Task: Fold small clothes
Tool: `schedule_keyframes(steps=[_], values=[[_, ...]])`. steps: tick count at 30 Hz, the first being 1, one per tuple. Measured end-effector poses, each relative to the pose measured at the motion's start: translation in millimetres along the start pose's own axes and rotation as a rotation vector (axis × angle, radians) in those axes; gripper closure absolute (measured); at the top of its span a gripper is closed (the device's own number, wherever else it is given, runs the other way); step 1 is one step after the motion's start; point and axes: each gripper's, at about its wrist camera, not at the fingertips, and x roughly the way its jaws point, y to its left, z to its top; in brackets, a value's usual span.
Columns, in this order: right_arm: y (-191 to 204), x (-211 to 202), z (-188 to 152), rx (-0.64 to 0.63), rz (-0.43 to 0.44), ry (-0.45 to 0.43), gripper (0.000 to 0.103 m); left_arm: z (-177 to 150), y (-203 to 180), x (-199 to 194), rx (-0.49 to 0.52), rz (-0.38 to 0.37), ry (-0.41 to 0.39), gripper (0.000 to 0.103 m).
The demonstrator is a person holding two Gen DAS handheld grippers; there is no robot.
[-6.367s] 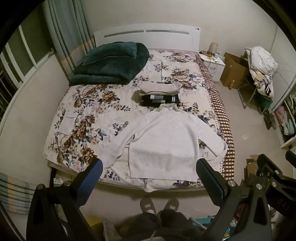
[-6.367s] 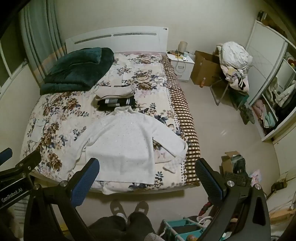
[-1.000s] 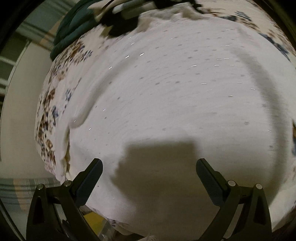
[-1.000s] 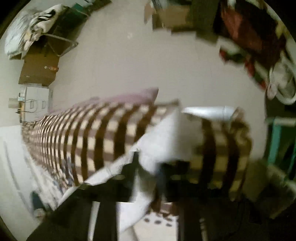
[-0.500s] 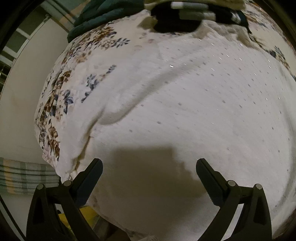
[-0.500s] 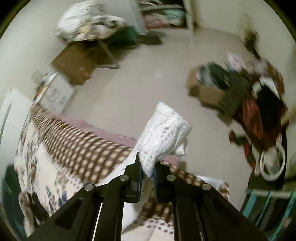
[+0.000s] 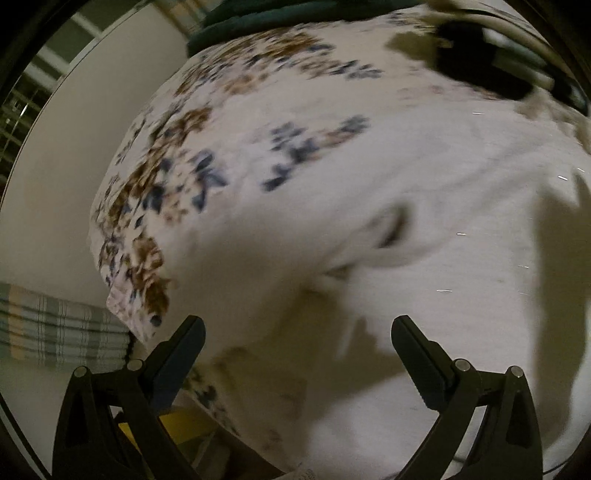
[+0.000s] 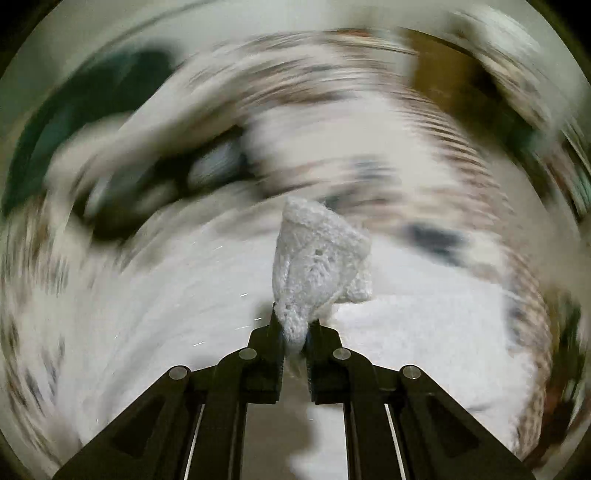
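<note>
The right gripper (image 8: pixel 294 334) has its fingers clenched on the knitted cuff (image 8: pixel 317 258) of the white sweater's sleeve, which stands up and forward out of the pinch, lifted clear of the cloth below. Straight ahead of and below those fingers lies the body of the white sweater (image 8: pixel 424 332), spread flat on the bed, so the held sleeve is over the garment itself and not off to its side. The right view is badly smeared by motion, so how far across the body the cuff has come is hard to say; it looks roughly central.

The left gripper (image 7: pixel 297 332) is released, its fingers wide apart and holding nothing. Just beyond them is the other sleeve (image 7: pixel 369 236), a soft ridge running from lower left up to the right, where it joins the sweater's body. Its long axis lies roughly across the gap between the fingers, and this gripper is clearly the nearer one to it.

The bed's edge (image 7: pixel 122 310) falls away at lower left, close to that sleeve's end, with floral bedspread (image 7: pixel 207 173) open beyond. A dark folded garment (image 7: pixel 480 66) and a green blanket (image 7: pixel 295 14) sit further up the bed, well apart, so room for folding inward seems ample.
</note>
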Motion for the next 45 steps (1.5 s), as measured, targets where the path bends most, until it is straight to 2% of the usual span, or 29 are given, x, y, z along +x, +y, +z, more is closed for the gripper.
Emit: schedule_keyframes(steps=[2, 5, 7, 9, 10, 11, 12, 13, 15, 16, 18, 21, 24, 26, 28, 30, 31, 32, 34, 35, 39, 42, 45], values=[[83, 22, -18, -0.161, 0.022, 0.024, 0.093, 1, 20, 15, -0.032, 0.012, 0.018, 0.0], [176, 34, -49, -0.353, 0.058, 0.031, 0.093, 2, 42, 33, -0.067, 0.022, 0.033, 0.0], [214, 49, -65, -0.43, 0.038, 0.076, 0.092, 3, 55, 42, -0.093, 0.017, 0.044, 0.0], [229, 63, -79, -0.455, 0.002, 0.136, 0.086, 3, 66, 45, -0.116, 0.012, 0.046, 0.0], [227, 64, -82, -0.452, 0.009, 0.148, 0.081, 3, 74, 47, -0.134, 0.004, 0.047, 0.0], [222, 60, -84, -0.435, 0.04, 0.166, 0.064, 3, 82, 47, -0.149, -0.003, 0.049, 0.0], [213, 54, -83, -0.403, 0.09, 0.188, 0.04, 2, 89, 48, -0.165, -0.012, 0.052, 0.0], [202, 46, -83, -0.361, 0.143, 0.208, 0.032, 0, 102, 49, -0.194, -0.036, 0.06, 0.0], [168, 24, -80, -0.263, 0.236, 0.225, 0.028, -5, 122, 52, -0.237, -0.071, 0.084, 0.0], [151, 14, -79, -0.226, 0.254, 0.229, 0.026, -10, 139, 55, -0.275, -0.09, 0.098, 0.0], [115, -4, -81, -0.145, 0.252, 0.242, 0.025, -18, 163, 61, -0.324, -0.118, 0.115, 0.0], [63, -1, -67, -0.039, 0.239, 0.295, 0.025, -33, 204, 84, -0.418, -0.151, 0.159, 0.0], [42, 12, -75, 0.042, 0.204, 0.338, 0.025, -47, 242, 119, -0.535, -0.222, 0.2, 0.001], [32, 23, -85, 0.079, 0.182, 0.375, 0.025, -52, 250, 139, -0.56, -0.253, 0.206, 0.001], [32, 35, -94, 0.099, 0.17, 0.401, 0.025, -55, 247, 164, -0.534, -0.293, 0.238, 0.001], [38, 43, -105, 0.101, 0.162, 0.417, 0.025, -55, 235, 185, -0.488, -0.302, 0.267, 0.014], [40, 46, -108, 0.095, 0.156, 0.424, 0.025, -54, 228, 192, -0.459, -0.316, 0.267, 0.02], [43, 48, -111, 0.086, 0.154, 0.43, 0.025, -52, 223, 192, -0.438, -0.323, 0.248, 0.03], [51, 49, -116, 0.069, 0.154, 0.431, 0.025, -44, 214, 180, -0.378, -0.364, 0.173, 0.074], [53, 48, -118, 0.058, 0.149, 0.432, 0.025, -40, 209, 174, -0.347, -0.371, 0.163, 0.097], [60, 42, -119, 0.04, 0.146, 0.423, 0.025, -27, 220, 138, -0.325, -0.316, 0.071, 0.099], [62, 32, -116, 0.038, 0.146, 0.409, 0.025, -12, 250, 118, -0.375, -0.289, -0.002, 0.099], [66, 22, -112, 0.035, 0.158, 0.393, 0.025, 10, 284, 117, -0.432, -0.284, -0.061, 0.097]])
